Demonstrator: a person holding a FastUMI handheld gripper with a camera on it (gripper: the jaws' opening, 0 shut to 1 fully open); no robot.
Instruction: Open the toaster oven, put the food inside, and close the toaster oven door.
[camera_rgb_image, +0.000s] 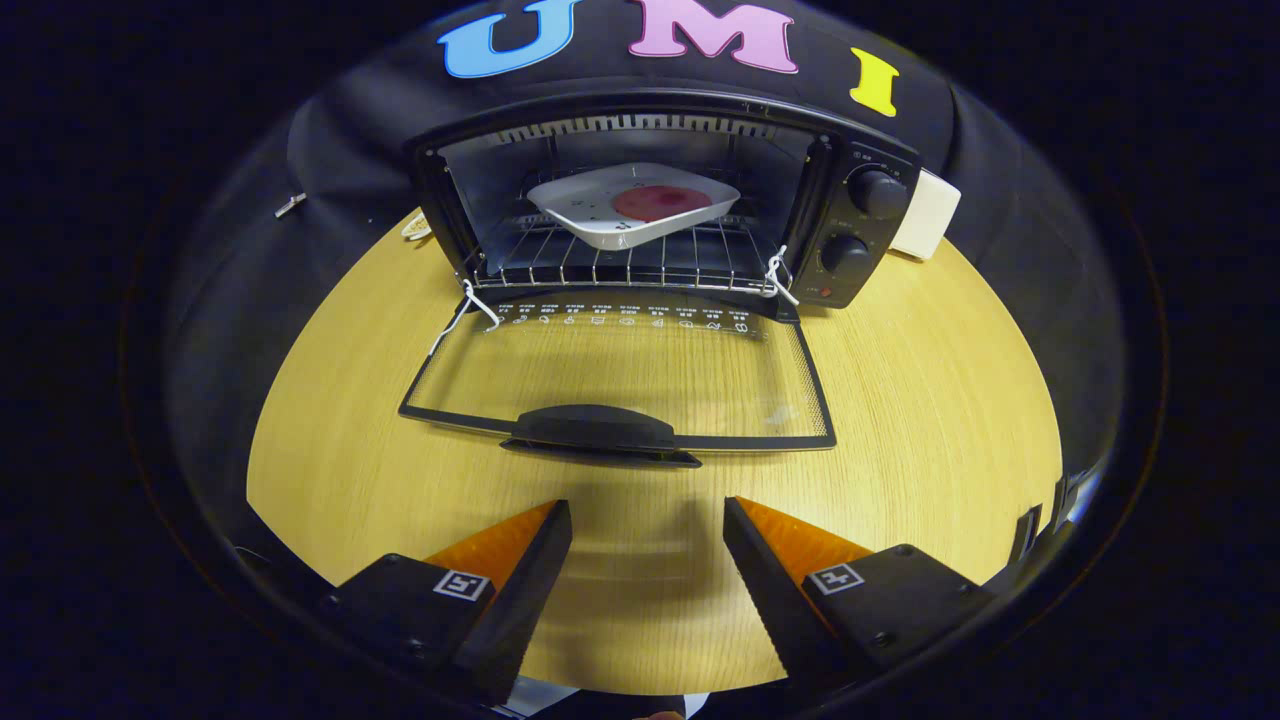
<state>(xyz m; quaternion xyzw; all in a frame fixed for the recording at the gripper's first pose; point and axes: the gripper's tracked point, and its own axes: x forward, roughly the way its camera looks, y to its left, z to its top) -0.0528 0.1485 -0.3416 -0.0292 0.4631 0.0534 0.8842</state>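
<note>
Staged recording booth, not a real kitchen, black cloth wall (330, 130) draped behind, single round wood-grain bench (920, 400), lone toaster oven (660, 200) on it, claw (648, 540) with fingers apart over bare bench

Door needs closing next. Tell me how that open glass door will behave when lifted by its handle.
The door likely swings stiffly on its hinge, being a rigid framed pane. Its handle, just ahead of the open gripper, looks smooth and may slip. Glass: close gently.

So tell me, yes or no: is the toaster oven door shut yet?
No. The glass door lies folded down flat on the table, the plate sits on the rack inside, and the open claw holds nothing.
</note>
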